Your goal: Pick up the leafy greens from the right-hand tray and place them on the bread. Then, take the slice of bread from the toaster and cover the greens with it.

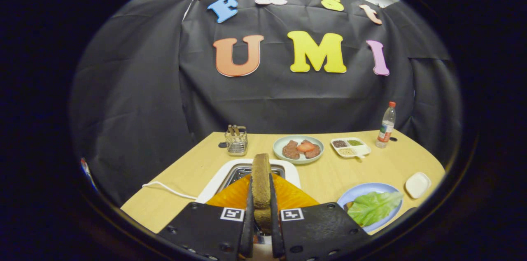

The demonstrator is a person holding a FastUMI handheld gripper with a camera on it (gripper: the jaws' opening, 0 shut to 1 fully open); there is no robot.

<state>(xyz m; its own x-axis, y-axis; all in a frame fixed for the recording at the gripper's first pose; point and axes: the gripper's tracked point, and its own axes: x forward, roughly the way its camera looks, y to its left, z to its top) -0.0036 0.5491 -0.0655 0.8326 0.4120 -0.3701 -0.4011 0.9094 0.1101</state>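
One bread slice (261,178) stands clamped between the fingers (262,211); one lettuce leaf (374,206) on one blue plate (366,189).

No readable text, brand or number can be made out on the objects. The water bottle (387,125) at the far right of the counter (193,170) carries a red-and-white label, too small to make out. Two square black-and-white coded markers (232,214) sit on the gripper (262,228) body, one beside each of the fingers, which press on the bread slice (261,180); they are patterns, not letters.
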